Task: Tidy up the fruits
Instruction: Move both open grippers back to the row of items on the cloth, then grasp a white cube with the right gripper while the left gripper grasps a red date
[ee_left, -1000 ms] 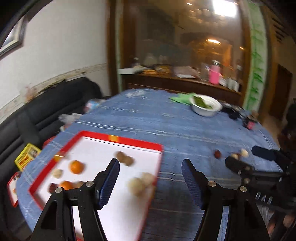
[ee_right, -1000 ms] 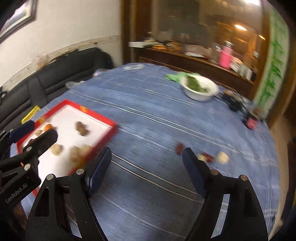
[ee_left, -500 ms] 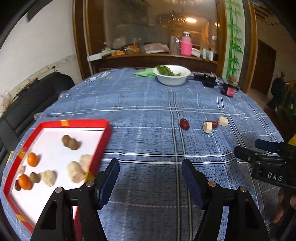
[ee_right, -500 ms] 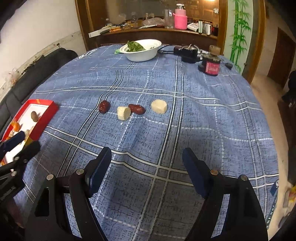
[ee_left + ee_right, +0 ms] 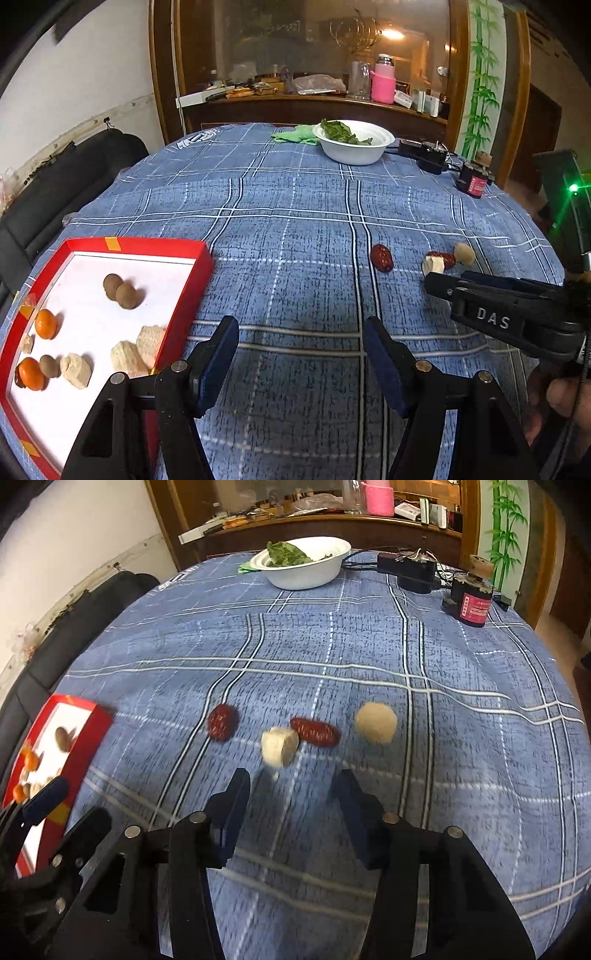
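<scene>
Several loose pieces lie on the blue checked tablecloth: a round red date [image 5: 221, 722] [image 5: 381, 257], a pale cube-like piece [image 5: 279, 747] [image 5: 433, 264], a long red date [image 5: 314, 732] [image 5: 445, 258] and a round beige fruit [image 5: 376, 722] [image 5: 464, 253]. A red-rimmed white tray [image 5: 192, 291] [image 5: 86, 734] at the left holds oranges [image 5: 45, 324], brown round fruits [image 5: 120, 290] and pale chunks [image 5: 125, 354]. My right gripper [image 5: 291, 792] is open and empty, just short of the pale cube. My left gripper [image 5: 300, 341] is open and empty beside the tray's right edge.
A white bowl of greens [image 5: 352, 142] [image 5: 304, 562] stands at the far side with a green cloth [image 5: 295, 133]. A black power adapter [image 5: 406, 570] and a dark jar with a red label [image 5: 472, 603] are at the far right. A black sofa [image 5: 55, 192] lies left of the table.
Both grippers have swung right, away from the tray. My right gripper has come down close to the loose fruits, which now lie just ahead of its fingers, and its jaws have narrowed.
</scene>
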The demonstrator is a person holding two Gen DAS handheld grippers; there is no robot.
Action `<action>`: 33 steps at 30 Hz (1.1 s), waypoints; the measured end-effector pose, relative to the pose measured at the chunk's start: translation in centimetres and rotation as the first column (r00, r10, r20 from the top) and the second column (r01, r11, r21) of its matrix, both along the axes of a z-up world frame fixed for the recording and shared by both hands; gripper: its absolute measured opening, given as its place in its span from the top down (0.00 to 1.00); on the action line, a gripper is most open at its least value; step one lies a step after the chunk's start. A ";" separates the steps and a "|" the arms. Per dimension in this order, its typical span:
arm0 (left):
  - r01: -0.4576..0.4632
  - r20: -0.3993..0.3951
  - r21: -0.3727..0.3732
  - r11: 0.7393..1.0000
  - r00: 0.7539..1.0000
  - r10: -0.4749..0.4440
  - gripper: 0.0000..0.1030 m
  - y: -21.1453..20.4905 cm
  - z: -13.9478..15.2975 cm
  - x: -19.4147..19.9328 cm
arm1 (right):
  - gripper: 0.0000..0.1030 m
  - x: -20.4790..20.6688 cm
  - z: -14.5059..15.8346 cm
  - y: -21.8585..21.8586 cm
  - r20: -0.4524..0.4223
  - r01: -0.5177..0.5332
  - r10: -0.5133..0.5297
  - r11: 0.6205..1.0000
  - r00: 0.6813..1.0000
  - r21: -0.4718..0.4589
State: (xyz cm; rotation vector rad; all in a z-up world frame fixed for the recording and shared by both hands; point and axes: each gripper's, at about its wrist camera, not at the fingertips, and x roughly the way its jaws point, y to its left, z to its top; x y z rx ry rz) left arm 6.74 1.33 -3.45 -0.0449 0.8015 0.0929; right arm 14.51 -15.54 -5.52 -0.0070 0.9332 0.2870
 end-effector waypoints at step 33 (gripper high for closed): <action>0.068 -0.102 0.037 0.997 0.993 -0.064 0.81 -6.8 -2.4 9.5 | 0.89 0.5 0.3 -3.8 0.002 0.011 -0.011 0.994 1.000 0.105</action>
